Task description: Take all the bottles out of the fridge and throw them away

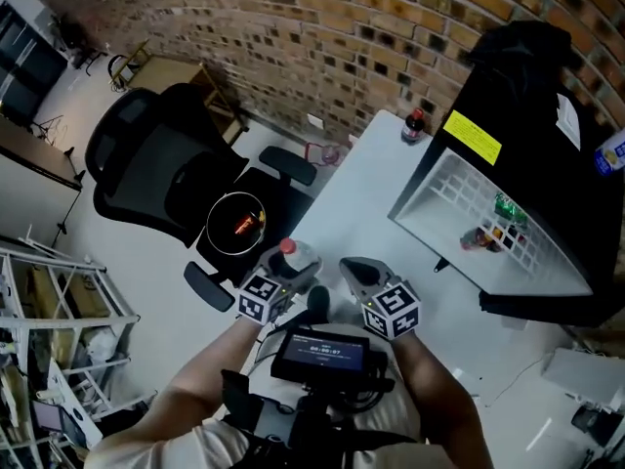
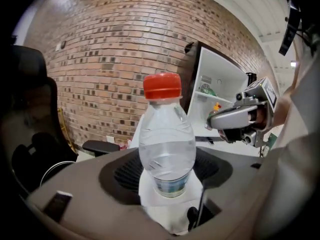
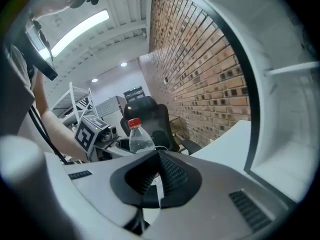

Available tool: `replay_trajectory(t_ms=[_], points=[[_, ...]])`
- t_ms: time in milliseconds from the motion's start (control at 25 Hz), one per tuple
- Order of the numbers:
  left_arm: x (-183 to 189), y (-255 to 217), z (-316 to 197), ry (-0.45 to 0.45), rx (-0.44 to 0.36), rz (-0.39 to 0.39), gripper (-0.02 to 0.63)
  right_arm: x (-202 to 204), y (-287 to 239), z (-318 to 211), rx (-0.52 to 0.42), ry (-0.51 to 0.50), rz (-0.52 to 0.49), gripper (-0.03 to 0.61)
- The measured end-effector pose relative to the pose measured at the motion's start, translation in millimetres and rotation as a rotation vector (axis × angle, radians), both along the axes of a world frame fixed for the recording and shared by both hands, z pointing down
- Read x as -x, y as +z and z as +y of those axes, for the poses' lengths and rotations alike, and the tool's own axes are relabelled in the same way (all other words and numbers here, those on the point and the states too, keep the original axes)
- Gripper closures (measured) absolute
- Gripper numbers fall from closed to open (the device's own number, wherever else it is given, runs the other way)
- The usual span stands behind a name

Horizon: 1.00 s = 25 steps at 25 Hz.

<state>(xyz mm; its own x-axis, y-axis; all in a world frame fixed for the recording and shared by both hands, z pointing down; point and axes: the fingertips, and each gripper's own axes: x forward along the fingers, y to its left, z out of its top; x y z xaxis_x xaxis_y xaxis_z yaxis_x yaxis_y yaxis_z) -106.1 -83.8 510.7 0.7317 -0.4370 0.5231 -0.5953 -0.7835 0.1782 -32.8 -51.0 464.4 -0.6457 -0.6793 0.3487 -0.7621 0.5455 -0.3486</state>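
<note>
The bottle (image 2: 166, 144) is clear, thin-walled plastic with ringed ribs round its shoulder, a smooth red screw cap and a pale label band low on the body. It stands upright between the left gripper's (image 2: 168, 186) jaws, whose dark ribbed pads sit in smooth grey moulded shells. These tongs are closed on the bottle's lower body at a fairly wide spread and hold it off the table's left edge, near the person.

The right gripper (image 3: 159, 156) has the same grey shells and black grooved pads. Its jaws are drawn together to a thin slit with nothing between them, and it touches nothing. It floats just right of the left one, above the near end of the table (image 1: 363, 198), a flat matte white top.

To the far right stands the fridge (image 1: 532, 96), a boxy black cabinet with a yellow sticker. Its open door (image 1: 457, 191) shows a white lining with a wire-grid shelf, where a green bottle (image 1: 505, 206) and a small orange-red one (image 1: 485, 235) lie. A dark bottle with a red cap (image 1: 414, 125) stands on the table's far end, just left of the fridge.

On the left is a black office chair (image 1: 156, 164) with a curved back. A round-rimmed dark bin (image 1: 210, 225) sits at its seat, with something orange-red inside. A rough brick wall (image 1: 342, 47) runs along the far side.
</note>
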Motion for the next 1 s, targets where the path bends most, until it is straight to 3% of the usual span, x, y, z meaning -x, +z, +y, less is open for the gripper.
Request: replay_trajectory(t_ms=[720,1000], points=[[133.1,25.3,-83.3,-0.213,0.013,-0.017,0.299,67.8,-0.8,-40.3,0.007,-0.014,0.032,0.575],[170.0,42.8,-107.8,-0.284,0.021,-0.074,0.298,78.3,3.7,-51.7,0.019,-0.015,0.03,0.575]])
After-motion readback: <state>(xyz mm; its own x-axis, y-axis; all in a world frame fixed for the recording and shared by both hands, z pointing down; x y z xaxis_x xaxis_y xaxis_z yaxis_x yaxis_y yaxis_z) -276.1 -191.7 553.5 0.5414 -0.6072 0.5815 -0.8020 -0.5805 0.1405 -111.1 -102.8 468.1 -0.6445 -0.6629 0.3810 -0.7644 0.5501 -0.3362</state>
